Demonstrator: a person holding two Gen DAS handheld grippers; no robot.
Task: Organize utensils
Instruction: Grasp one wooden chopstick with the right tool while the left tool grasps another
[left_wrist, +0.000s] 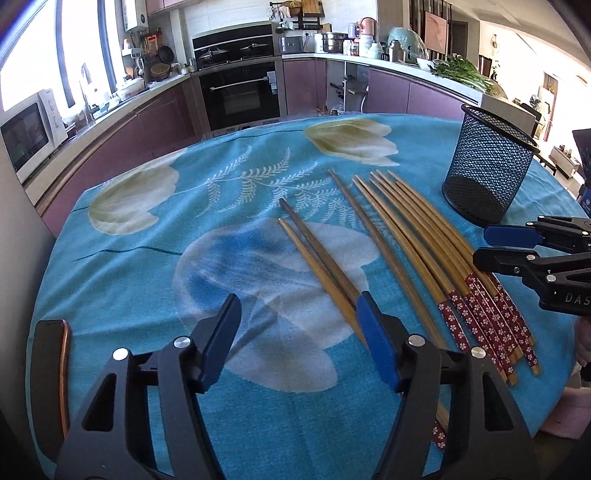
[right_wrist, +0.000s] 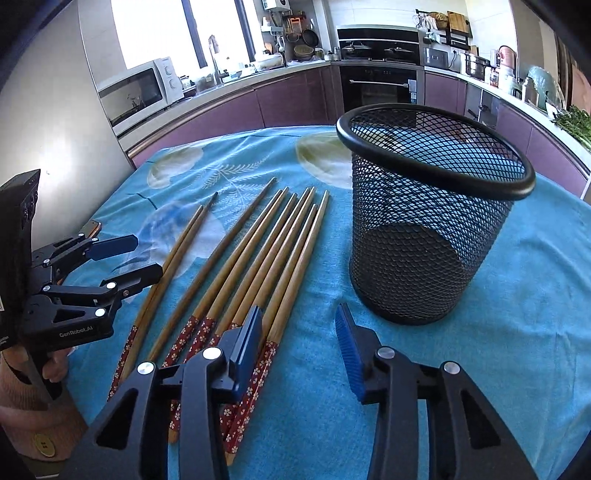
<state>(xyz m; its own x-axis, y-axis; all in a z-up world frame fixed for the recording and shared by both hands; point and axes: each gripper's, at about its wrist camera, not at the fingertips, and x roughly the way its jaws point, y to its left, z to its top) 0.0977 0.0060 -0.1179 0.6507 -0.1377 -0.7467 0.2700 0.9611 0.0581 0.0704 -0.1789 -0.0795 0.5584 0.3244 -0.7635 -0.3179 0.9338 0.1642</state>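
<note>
Both grippers, left (left_wrist: 295, 317) and right (right_wrist: 299, 332), gape empty over chopsticks (right_wrist: 258, 251).

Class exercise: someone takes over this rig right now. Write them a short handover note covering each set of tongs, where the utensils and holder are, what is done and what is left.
Left tongs: open, nothing held, low over the cloth at the left pair of chopsticks.
Right tongs: open, nothing held, between the main bunch of chopsticks and the mesh cup.
Things: all chopsticks lie flat on the cloth, patterned ends toward the person. The cup stands upright to their right, empty.
Done: nothing in the cup yet.
Left: pick up the chopsticks and stand them in the cup.
</note>
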